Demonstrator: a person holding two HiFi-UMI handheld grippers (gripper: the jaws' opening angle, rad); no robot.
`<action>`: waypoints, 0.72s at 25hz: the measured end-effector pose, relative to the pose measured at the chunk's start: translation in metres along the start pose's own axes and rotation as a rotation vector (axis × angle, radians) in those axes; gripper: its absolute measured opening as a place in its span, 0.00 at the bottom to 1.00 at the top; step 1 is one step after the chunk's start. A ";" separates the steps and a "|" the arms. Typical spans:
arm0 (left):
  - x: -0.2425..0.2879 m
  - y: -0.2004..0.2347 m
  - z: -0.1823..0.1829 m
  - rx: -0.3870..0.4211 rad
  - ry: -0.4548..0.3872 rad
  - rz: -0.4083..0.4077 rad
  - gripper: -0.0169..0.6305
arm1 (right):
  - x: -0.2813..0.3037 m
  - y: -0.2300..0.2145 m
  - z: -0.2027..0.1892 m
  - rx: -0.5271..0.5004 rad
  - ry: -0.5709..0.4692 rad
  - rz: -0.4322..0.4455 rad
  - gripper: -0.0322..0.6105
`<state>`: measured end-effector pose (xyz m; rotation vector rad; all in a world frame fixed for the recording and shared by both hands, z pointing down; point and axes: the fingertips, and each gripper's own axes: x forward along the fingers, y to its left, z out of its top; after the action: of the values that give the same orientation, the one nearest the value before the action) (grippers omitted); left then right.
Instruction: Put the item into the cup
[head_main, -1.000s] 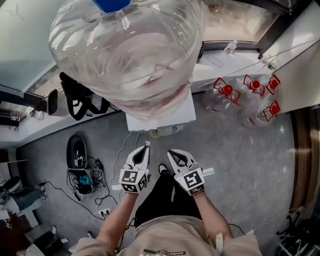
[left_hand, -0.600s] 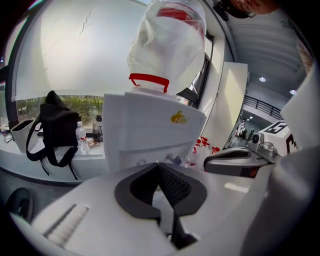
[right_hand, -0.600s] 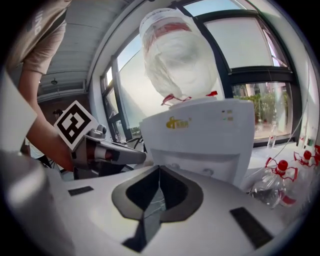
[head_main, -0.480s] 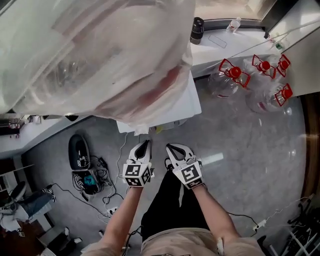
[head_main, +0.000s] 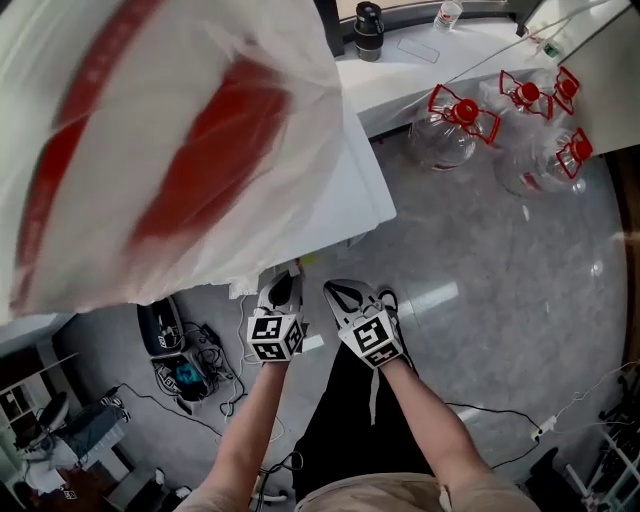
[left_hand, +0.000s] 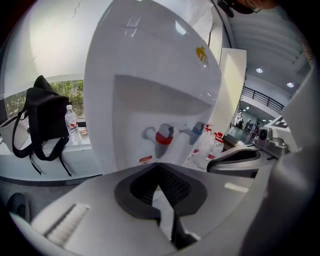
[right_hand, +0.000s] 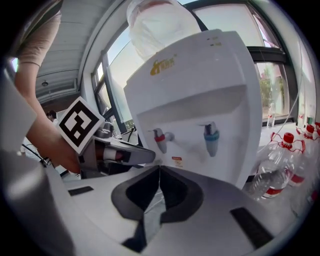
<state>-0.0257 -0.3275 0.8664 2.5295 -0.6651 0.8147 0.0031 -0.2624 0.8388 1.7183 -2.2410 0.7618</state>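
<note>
No cup and no loose item shows in any view. A white water dispenser (head_main: 352, 190) stands right in front of me, its big clear bottle (head_main: 170, 130) blurred and close to the head camera. A red tap (right_hand: 160, 137) and a blue tap (right_hand: 212, 135) sit in its recess. My left gripper (head_main: 285, 290) and right gripper (head_main: 342, 292) hang side by side before the dispenser's base. Both are shut, jaws meeting with nothing between them. The left gripper view has its closed tips (left_hand: 159, 165) just under the red tap (left_hand: 163, 136).
Several large water jugs with red caps (head_main: 455, 130) stand on the floor at the right. A black bag (left_hand: 42, 120) and a small bottle (left_hand: 72, 125) rest on the window ledge. Dark gear and cables (head_main: 165, 340) lie on the floor at the left.
The head camera has tipped, so the bottle now fills the upper left as a red-and-white blur. Both grippers stay shut and close together, a little nearer the dispenser.
</note>
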 end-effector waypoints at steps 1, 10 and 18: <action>0.004 0.002 -0.001 0.003 0.001 0.000 0.04 | 0.003 -0.002 -0.001 0.004 -0.005 -0.004 0.07; 0.037 0.019 -0.013 -0.017 0.018 0.009 0.04 | 0.023 -0.010 -0.020 0.023 0.005 -0.002 0.07; 0.056 0.027 -0.021 -0.019 0.043 0.030 0.04 | 0.022 -0.004 -0.033 0.019 0.023 0.023 0.07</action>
<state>-0.0100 -0.3566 0.9228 2.4837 -0.6947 0.8668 -0.0042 -0.2643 0.8777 1.6863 -2.2490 0.8061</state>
